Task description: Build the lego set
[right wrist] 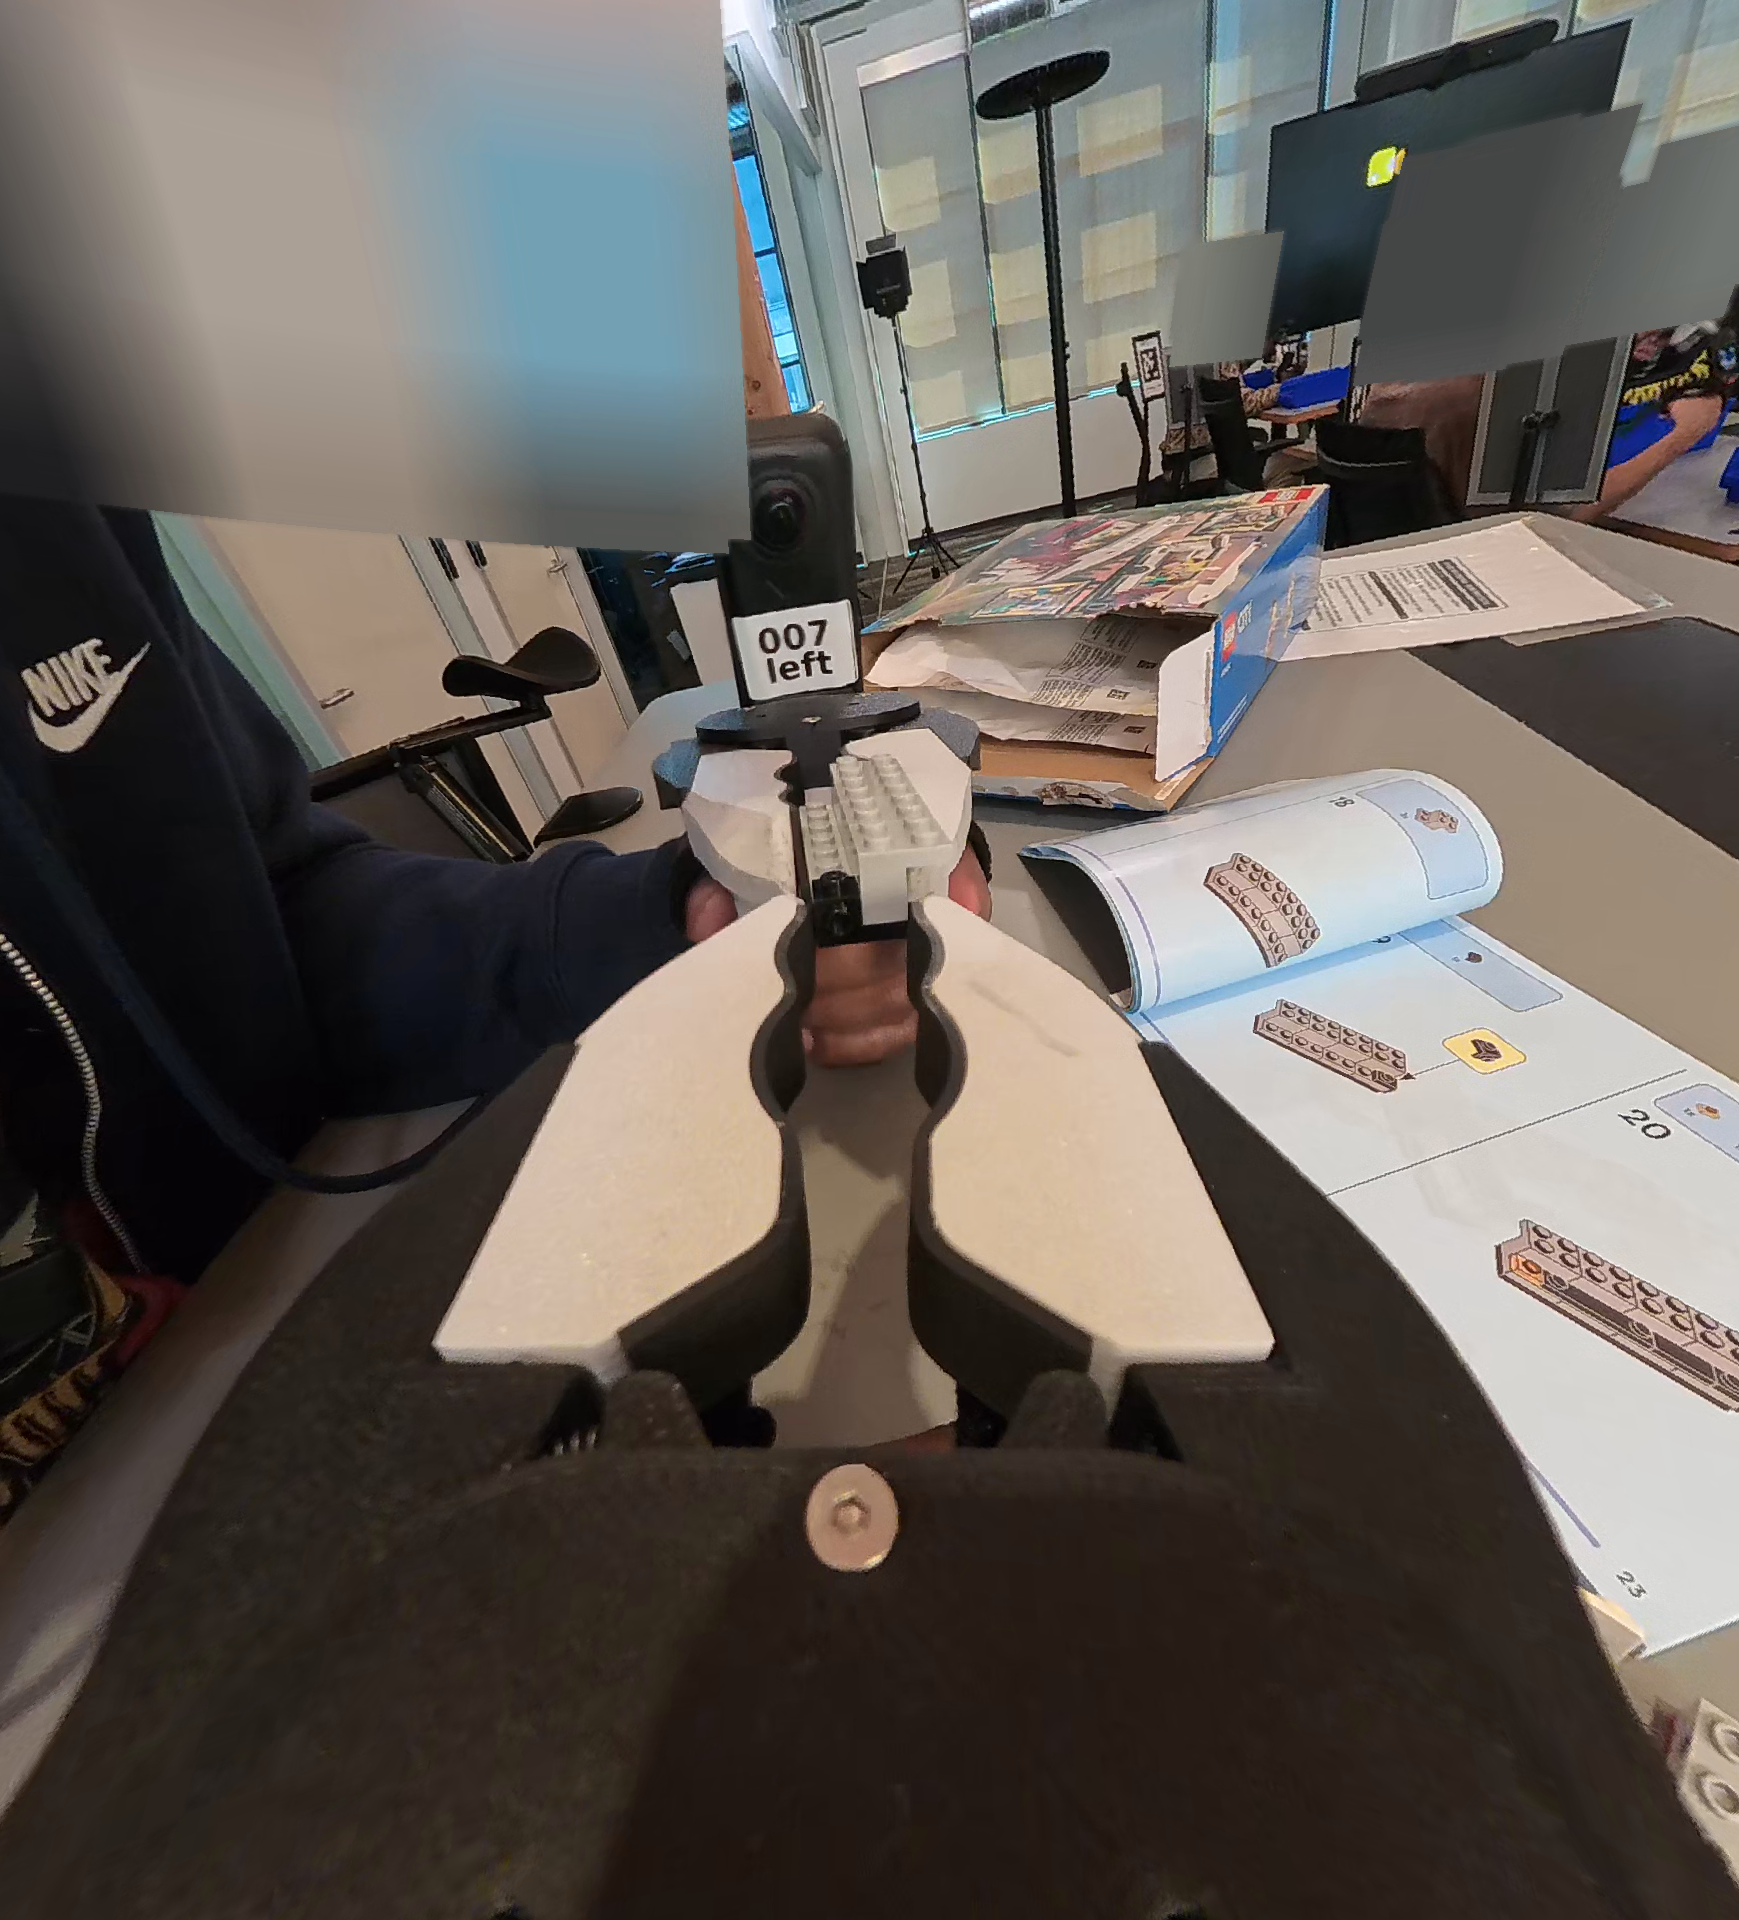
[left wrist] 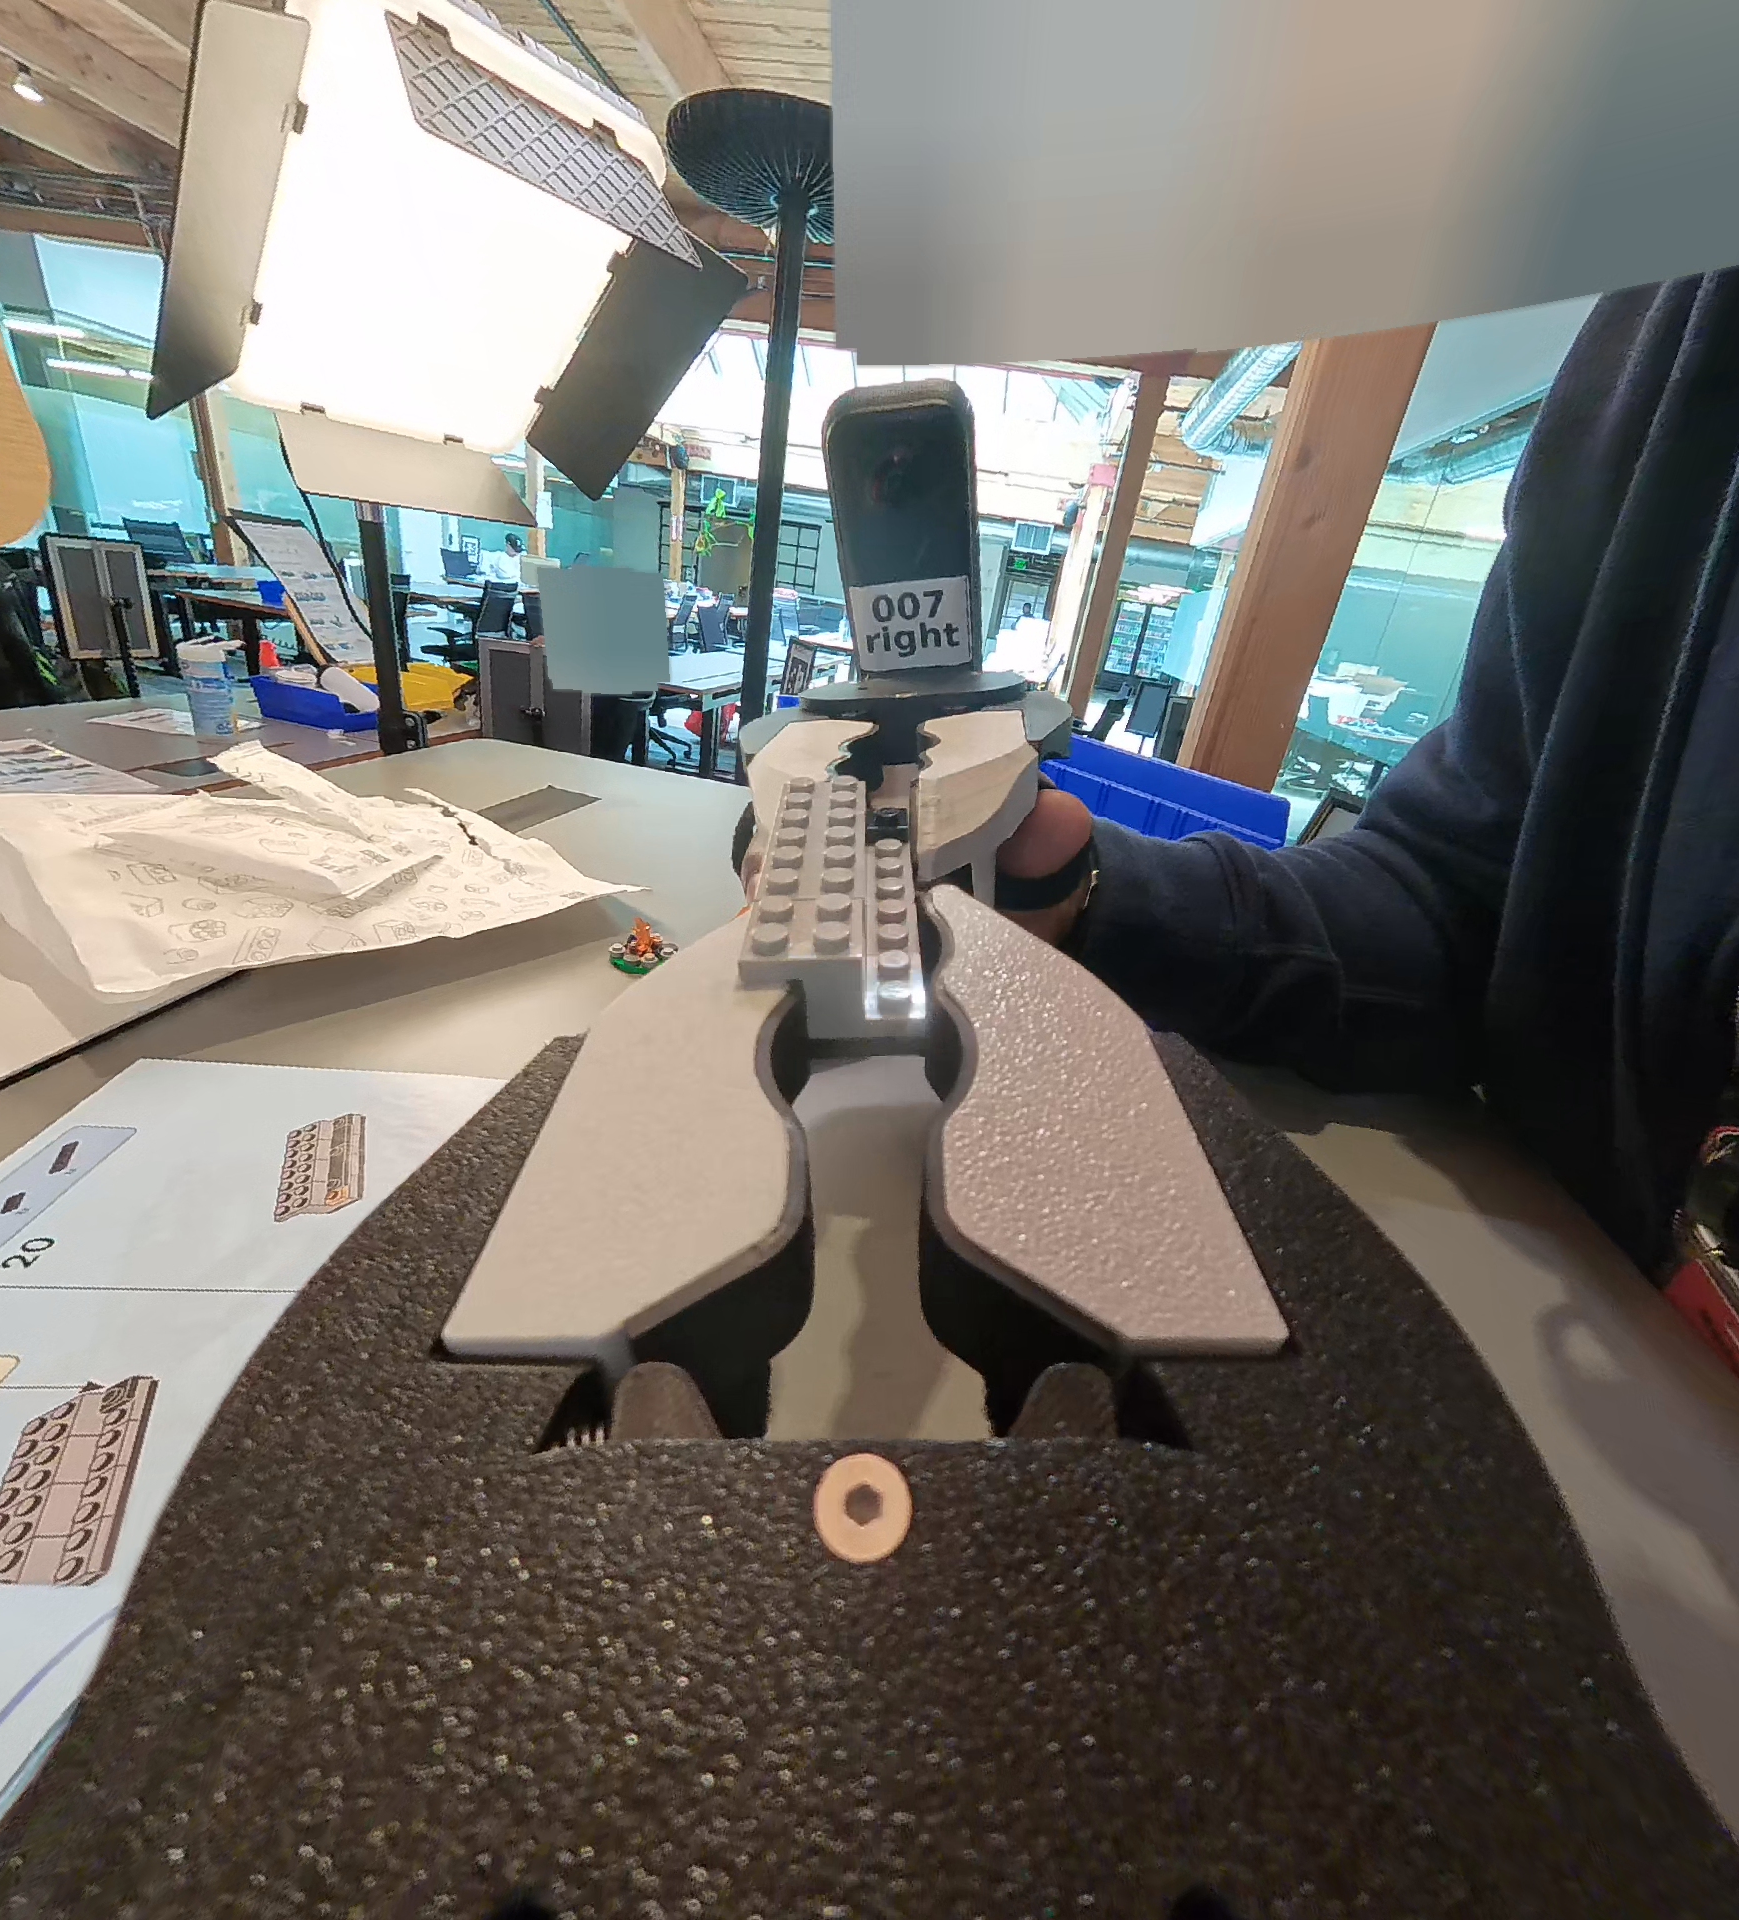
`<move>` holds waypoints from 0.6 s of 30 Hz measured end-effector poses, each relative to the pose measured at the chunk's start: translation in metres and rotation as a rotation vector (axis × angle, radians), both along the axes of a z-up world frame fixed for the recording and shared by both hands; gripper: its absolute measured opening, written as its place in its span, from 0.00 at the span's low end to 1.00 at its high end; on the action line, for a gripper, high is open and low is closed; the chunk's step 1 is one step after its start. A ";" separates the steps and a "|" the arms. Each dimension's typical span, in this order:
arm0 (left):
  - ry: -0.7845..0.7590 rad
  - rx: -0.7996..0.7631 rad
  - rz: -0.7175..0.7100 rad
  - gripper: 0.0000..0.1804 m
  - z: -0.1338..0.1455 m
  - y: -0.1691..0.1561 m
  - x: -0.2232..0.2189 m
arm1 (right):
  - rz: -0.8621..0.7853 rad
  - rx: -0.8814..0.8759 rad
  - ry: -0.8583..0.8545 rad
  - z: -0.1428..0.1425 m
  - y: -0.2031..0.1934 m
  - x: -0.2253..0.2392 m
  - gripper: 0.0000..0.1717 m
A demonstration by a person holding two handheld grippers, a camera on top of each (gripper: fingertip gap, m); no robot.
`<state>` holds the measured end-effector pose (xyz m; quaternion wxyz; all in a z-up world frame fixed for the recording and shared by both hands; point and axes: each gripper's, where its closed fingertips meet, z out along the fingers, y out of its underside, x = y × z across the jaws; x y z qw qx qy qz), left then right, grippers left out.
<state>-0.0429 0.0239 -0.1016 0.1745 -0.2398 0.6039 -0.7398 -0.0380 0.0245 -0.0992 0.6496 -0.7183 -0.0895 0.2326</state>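
left wrist view: faces right gripper (left wrist: 896, 831), close | right wrist view: opposite | shared: grey brick assembly (left wrist: 834, 904)

Scene brightly and evenly lit, studio light panel (left wrist: 408, 229) blown out to white at upper left of the left wrist view; daylight admitted through far windows (right wrist: 1000, 260); soft shadows cast on grey table (right wrist: 1623, 831); strong fisheye curvature at edges; foreground slightly soft

- Brick assembly (left wrist: 837, 902): light grey studded plates, with one small black brick (right wrist: 829, 902) at its end.
- Gripper fingers (left wrist: 1073, 1122): pale grey, speckled; body black.
- Instruction booklet (right wrist: 1530, 1164): pale blue pages.
- Box (right wrist: 1249, 613): blue, multicoloured print.
- Paper bag (left wrist: 252, 883): white, grey line drawings.
- Sleeve (left wrist: 1364, 935): navy.
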 end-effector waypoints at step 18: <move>-0.015 0.045 0.047 0.10 -0.002 0.004 0.002 | -0.038 -0.048 0.075 -0.004 -0.004 0.007 0.10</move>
